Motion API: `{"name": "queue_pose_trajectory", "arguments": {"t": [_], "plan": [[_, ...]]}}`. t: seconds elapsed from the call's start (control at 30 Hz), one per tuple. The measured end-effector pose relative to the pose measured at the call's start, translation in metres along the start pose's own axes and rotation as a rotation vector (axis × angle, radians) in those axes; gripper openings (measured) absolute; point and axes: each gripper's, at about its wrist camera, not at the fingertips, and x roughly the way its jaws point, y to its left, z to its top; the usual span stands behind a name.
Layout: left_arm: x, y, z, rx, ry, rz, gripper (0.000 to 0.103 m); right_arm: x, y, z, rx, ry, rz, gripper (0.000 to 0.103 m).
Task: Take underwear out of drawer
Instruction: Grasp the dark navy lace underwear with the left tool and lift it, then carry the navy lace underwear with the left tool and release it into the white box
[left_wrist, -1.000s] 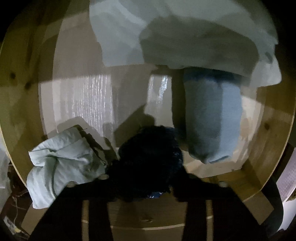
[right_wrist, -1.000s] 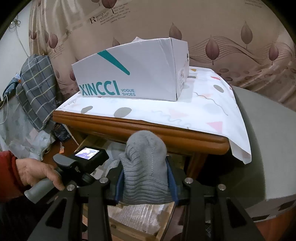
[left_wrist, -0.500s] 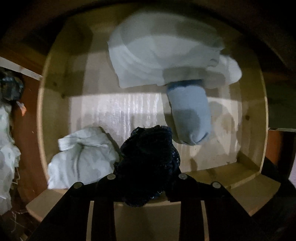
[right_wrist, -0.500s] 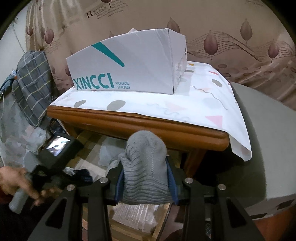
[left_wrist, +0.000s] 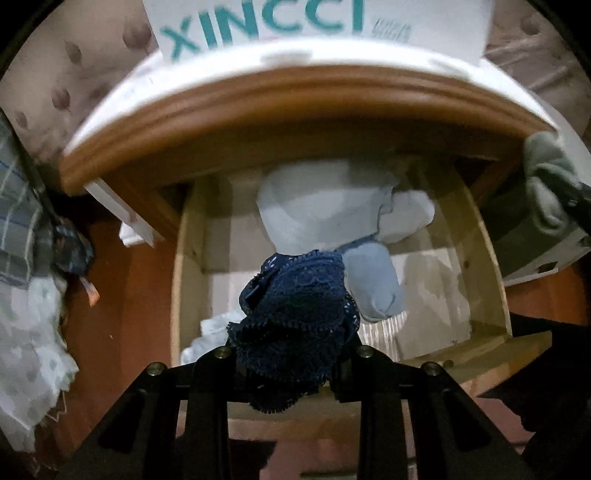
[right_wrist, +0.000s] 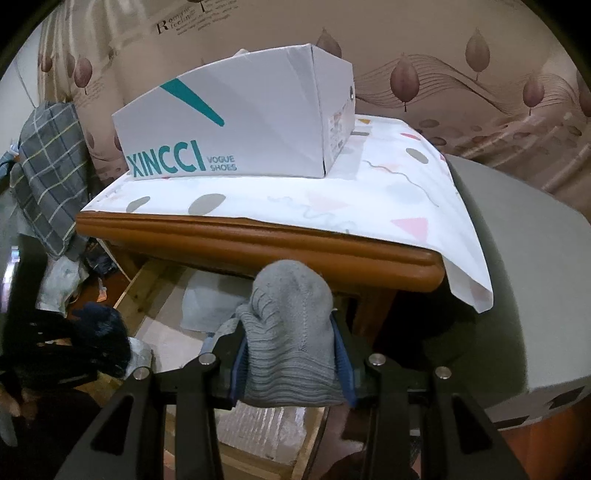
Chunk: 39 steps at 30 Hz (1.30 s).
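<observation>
My left gripper (left_wrist: 291, 354) is shut on dark blue lace underwear (left_wrist: 295, 317) and holds it above the open wooden drawer (left_wrist: 491, 295). The same underwear shows at the left of the right wrist view (right_wrist: 101, 328). My right gripper (right_wrist: 291, 358) is shut on a grey knitted sock (right_wrist: 291, 332), held above the drawer's right side; that sock also shows in the left wrist view (left_wrist: 546, 184). In the drawer lie a pale blue folded garment (left_wrist: 317, 210), a light blue rolled piece (left_wrist: 373, 284) and a white bundle (left_wrist: 210, 332).
The drawer sits under a brown table edge (right_wrist: 258, 240) covered with a patterned white cloth (right_wrist: 388, 192). A white XINCCI shoe box (right_wrist: 236, 122) stands on it. A plaid cloth (right_wrist: 48, 177) hangs at the left. A grey mattress (right_wrist: 524, 277) lies at the right.
My left gripper has lifted up and back out of the drawer with the blue underwear, so the table edge and shoe box came into view. The right gripper has stayed nearly still with the sock.
</observation>
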Motion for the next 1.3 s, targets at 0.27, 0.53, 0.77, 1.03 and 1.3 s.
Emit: {"name": "queue_pose_trajectory", "arguments": {"t": [0.27,0.53,0.77,1.03,1.3], "plan": [[-0.054,0.02,0.001,-0.015,-0.138,0.023,0.026,-0.001,0.0,-0.003,0.002,-0.01,-0.036,0.04],[-0.122,0.047,0.031,-0.042,-0.277,-0.003,0.026,-0.001,-0.004,-0.002,0.015,-0.016,-0.062,0.04],[-0.193,0.08,0.091,-0.11,-0.401,-0.036,0.026,-0.003,-0.005,-0.003,0.021,-0.019,-0.063,0.04],[-0.24,0.089,0.179,-0.117,-0.504,-0.053,0.026,-0.005,-0.005,-0.002,0.022,-0.027,-0.054,0.04],[-0.188,0.074,0.251,-0.107,-0.412,-0.054,0.026,-0.005,-0.002,-0.002,-0.002,-0.027,-0.058,0.04]]}}
